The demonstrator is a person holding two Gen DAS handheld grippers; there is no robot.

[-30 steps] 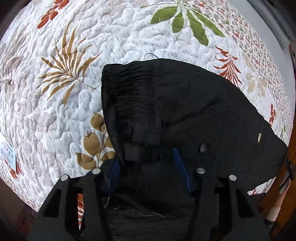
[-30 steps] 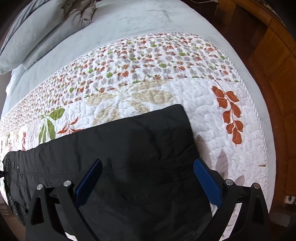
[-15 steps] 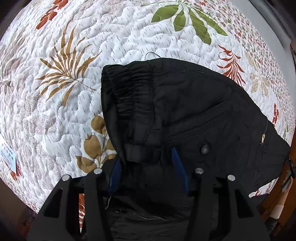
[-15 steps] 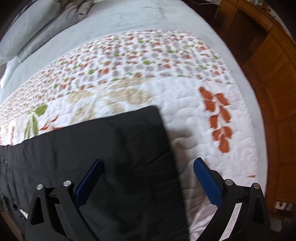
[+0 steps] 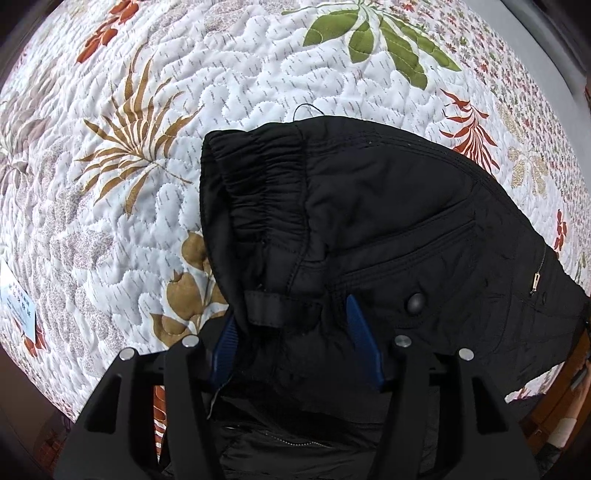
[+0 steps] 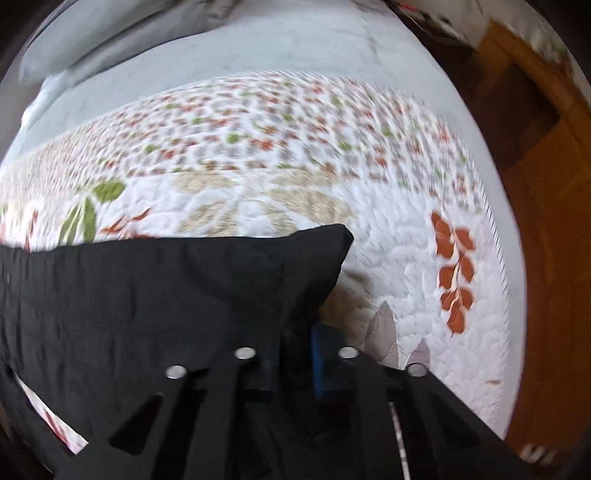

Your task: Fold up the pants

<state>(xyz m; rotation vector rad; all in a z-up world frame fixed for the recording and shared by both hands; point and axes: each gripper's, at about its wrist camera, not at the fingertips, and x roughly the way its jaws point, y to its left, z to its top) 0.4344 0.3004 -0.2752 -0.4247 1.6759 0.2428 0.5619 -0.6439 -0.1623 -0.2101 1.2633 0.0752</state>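
Black pants (image 5: pixel 388 221) lie on a white quilt (image 5: pixel 258 74) with leaf prints. Their elastic waistband (image 5: pixel 258 192) is at the left, with a snap button (image 5: pixel 415 304) and a zip pull (image 5: pixel 537 280) to the right. My left gripper (image 5: pixel 291 314) points down with the bunched waist fabric pinched between its blue pads; its jaws are opening slightly. In the right wrist view the leg end of the pants (image 6: pixel 147 295) is pulled up into a peak. My right gripper (image 6: pixel 299 332) is shut on it near the hem corner. Fabric hides the left finger.
The quilt (image 6: pixel 258 147) meets a grey sheet (image 6: pixel 258 48) and a pillow (image 6: pixel 92 33) at the far end. Wooden floor (image 6: pixel 546 221) runs along the bed's right edge. A small white label (image 5: pixel 14 299) lies on the quilt at the left.
My right gripper went from wide open over the leg end to shut on it, and that fabric now rises in a peak. The left gripper sank a little, and the pocket seam now shows.
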